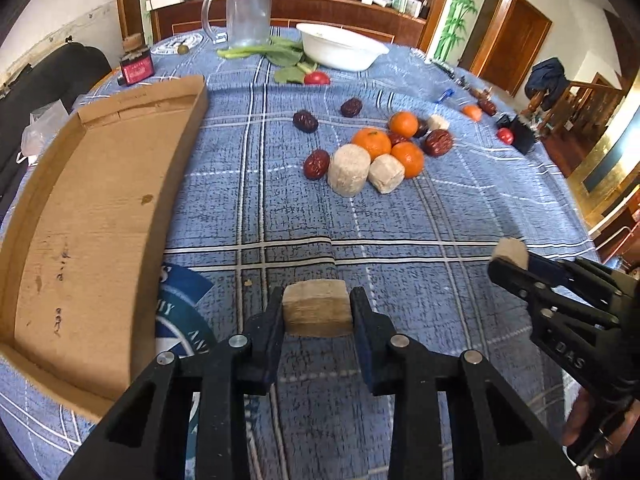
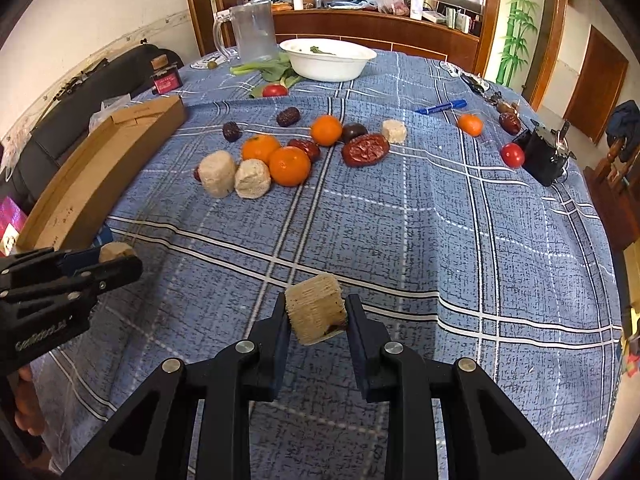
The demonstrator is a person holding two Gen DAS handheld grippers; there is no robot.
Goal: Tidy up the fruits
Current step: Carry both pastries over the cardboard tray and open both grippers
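Observation:
My left gripper (image 1: 317,312) is shut on a beige cake block (image 1: 316,306) above the blue plaid cloth, right of the cardboard tray (image 1: 92,216). My right gripper (image 2: 316,316) is shut on another beige block (image 2: 316,308); it also shows in the left wrist view (image 1: 510,254). A pile lies mid-table: oranges (image 1: 372,142), red dates (image 1: 317,164) and two beige blocks (image 1: 349,170). The pile also shows in the right wrist view (image 2: 290,165).
A white bowl (image 2: 328,60), a clear jug (image 2: 254,32) and greens stand at the back. A red jar (image 1: 136,66) sits by the tray's far end. A blue marker (image 2: 440,106), small tomatoes (image 2: 512,155) and a black box (image 2: 544,156) lie at the right.

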